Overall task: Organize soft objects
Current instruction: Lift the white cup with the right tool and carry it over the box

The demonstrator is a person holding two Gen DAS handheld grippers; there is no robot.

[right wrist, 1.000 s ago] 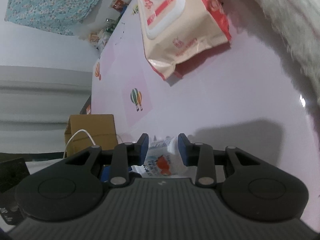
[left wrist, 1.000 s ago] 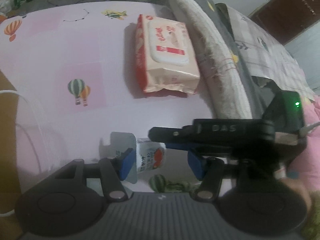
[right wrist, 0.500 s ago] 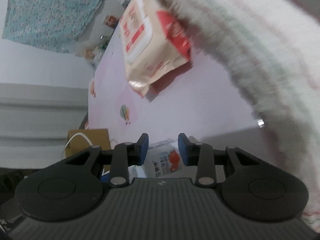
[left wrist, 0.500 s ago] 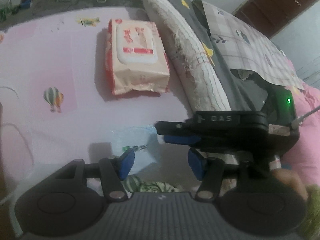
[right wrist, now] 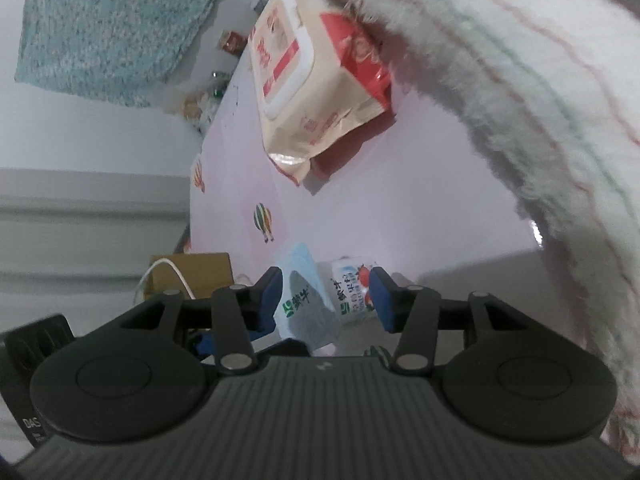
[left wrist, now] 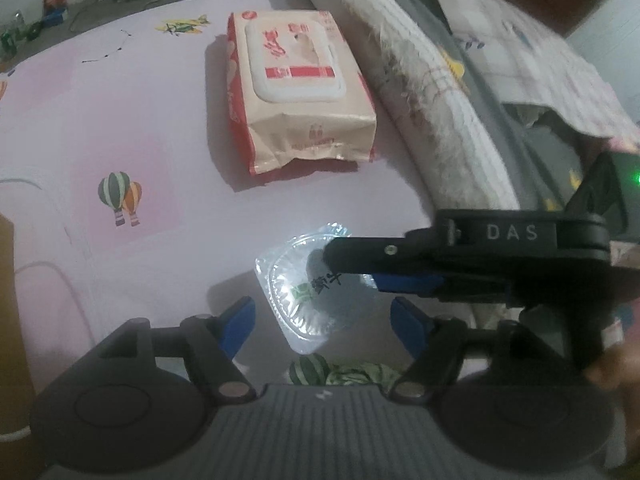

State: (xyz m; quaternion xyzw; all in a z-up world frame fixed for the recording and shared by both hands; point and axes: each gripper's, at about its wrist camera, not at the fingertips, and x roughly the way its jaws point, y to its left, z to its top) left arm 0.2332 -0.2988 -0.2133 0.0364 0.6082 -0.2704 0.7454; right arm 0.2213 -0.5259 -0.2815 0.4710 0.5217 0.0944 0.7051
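Covering most of both views, the pale pink bed sheet printed with hot-air balloons (left wrist: 120, 128) serves as the sorting surface, bordered on its right by a long rolled, fluffy white blanket (left wrist: 432, 92). Near that roll lies the peach-and-red soft pack of wet wipes with a white flip lid (left wrist: 296, 92), flat and lid up, likely already parked there as one sorted item. Closer in sits the small crinkly white-and-blue plastic pouch with a strawberry print (right wrist: 344, 292), resting on the sheet between both tools. The right gripper (right wrist: 326, 300) brackets it with jaws opening, apparently letting go. The left gripper (left wrist: 322, 320) hovers above the pouch, jaws opening too, nothing pinched, its pads standing clear on either side.
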